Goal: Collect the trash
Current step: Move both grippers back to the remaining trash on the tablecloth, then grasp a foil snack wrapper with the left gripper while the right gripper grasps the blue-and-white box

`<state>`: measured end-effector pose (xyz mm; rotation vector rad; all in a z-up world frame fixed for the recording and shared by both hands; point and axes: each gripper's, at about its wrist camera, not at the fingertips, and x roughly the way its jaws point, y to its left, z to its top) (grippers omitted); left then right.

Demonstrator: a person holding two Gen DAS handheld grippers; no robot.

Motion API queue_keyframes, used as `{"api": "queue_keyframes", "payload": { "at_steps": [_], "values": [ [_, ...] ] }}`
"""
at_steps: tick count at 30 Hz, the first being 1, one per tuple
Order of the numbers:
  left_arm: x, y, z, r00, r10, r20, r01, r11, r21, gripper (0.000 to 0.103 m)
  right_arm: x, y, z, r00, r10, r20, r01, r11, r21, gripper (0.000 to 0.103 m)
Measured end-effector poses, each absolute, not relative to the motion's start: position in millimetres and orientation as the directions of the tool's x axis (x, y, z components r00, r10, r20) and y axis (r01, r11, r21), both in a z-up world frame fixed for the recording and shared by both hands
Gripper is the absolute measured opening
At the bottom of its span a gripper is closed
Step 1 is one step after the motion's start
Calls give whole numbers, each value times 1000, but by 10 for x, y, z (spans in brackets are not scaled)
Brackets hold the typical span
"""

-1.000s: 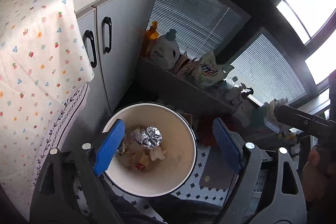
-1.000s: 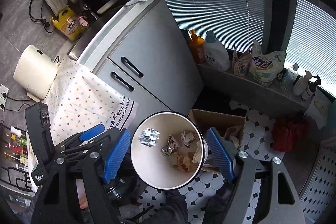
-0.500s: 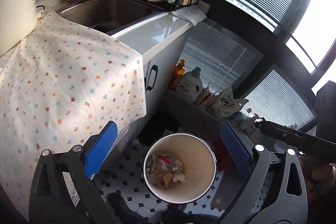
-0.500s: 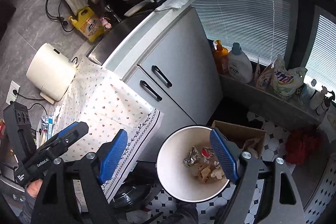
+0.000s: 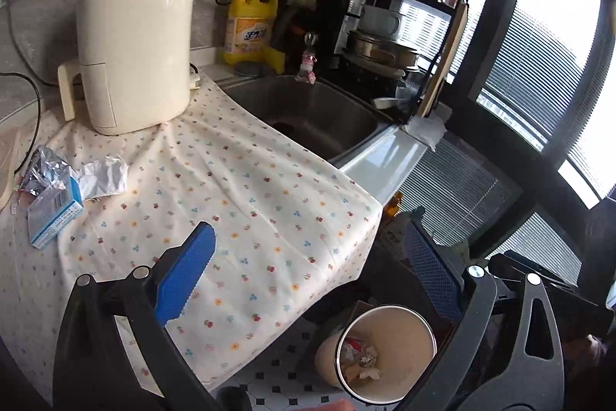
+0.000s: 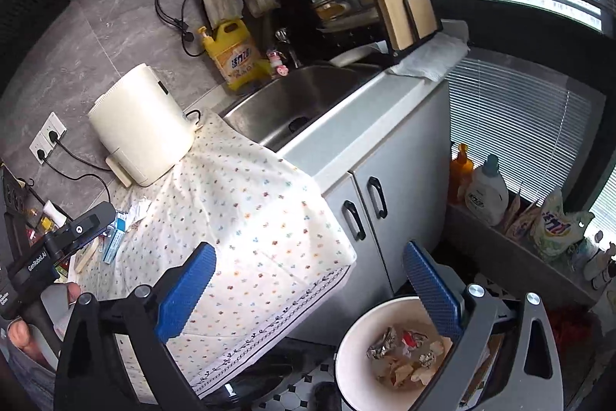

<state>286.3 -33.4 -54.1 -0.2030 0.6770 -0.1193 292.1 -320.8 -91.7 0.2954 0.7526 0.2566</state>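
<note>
A cream trash bin (image 5: 410, 328) stands on the floor at the lower right, with foil and paper scraps (image 5: 362, 361) inside. My left gripper (image 5: 308, 257) hangs open and empty above the edge of the floral cloth (image 5: 250, 199). On the cloth's far left lie a foil wrapper (image 5: 42, 172), crumpled white paper (image 5: 102, 176) and a blue-white box (image 5: 54, 214). My right gripper (image 6: 308, 280) has opening jaws with nothing between them; its right finger hangs over the bin (image 6: 356, 330) and the scraps (image 6: 404, 353). The box (image 6: 115, 237) shows there too.
A cream appliance (image 5: 134, 52) sits at the back of the cloth, beside a steel sink (image 5: 308, 110) and a yellow detergent jug (image 5: 250, 22). Grey cabinet doors (image 6: 369, 207) stand below the counter. Bottles and bags (image 6: 485, 191) line a low ledge by the window blinds.
Both grippers rose and drew back from over the bin, so the bin slid to the lower right and the countertop came into view. The right jaws spread wider. A foil piece settled in the bin.
</note>
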Motion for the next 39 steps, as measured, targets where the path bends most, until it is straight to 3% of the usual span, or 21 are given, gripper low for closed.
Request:
{"api": "queue_keyframes", "payload": {
  "at_steps": [7, 13, 27, 34, 37, 39],
  "values": [
    [2778, 31, -241, 819, -61, -571, -20, 991, -134, 97, 2988, -2714, -789, 727, 326, -604, -166, 937, 307, 95],
    [2622, 530, -222, 836, -125, -534, -14, 969, -249, 97, 3011, -2149, -670, 732, 363, -576, -273, 931, 241, 95],
    [2195, 2144, -456, 854, 5, -521, -192, 932, -306, 97, 3284, -617, -858, 599, 534, -597, -473, 837, 274, 95],
    [2213, 2705, -608, 823, 28, -567, -225, 933, -281, 96, 3501, -5, -1044, 479, 609, -632, -482, 784, 390, 95],
    [2275, 2814, -676, 813, 23, -582, -214, 941, -263, 80, 3563, 240, -1129, 432, 627, -648, -480, 769, 423, 94],
    [2337, 2893, -736, 807, 12, -591, -215, 938, -274, 60, 3611, 398, -1210, 391, 644, -657, -474, 753, 456, 87]
  ]
}}
